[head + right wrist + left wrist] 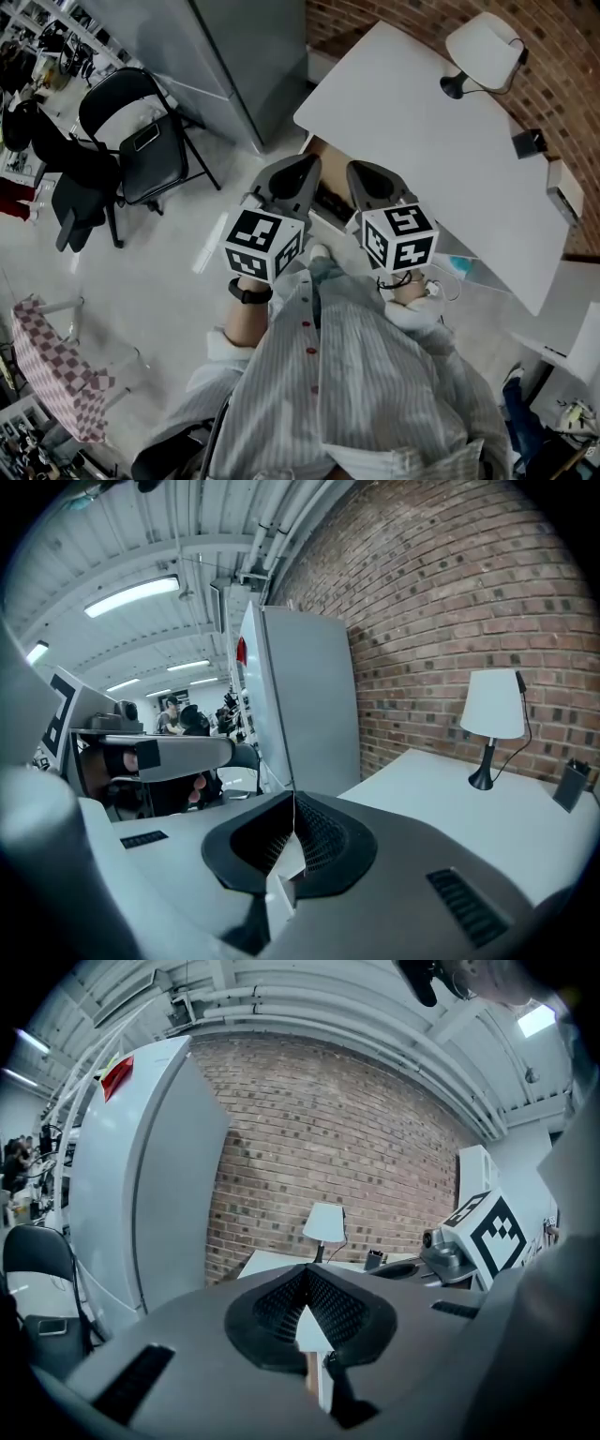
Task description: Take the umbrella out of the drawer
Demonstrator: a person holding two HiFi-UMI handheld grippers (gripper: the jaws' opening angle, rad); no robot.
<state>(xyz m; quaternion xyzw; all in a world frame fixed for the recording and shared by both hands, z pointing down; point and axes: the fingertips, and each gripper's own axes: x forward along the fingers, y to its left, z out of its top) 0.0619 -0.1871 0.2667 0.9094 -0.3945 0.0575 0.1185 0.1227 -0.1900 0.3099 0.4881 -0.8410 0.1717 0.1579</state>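
left tool and right tool, both closed empty, side by side before the table.

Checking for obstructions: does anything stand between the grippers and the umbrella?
No umbrella shows in any view. The left gripper and right gripper, both shut and empty, point at the white desk; nothing visible stands between them and its near edge.
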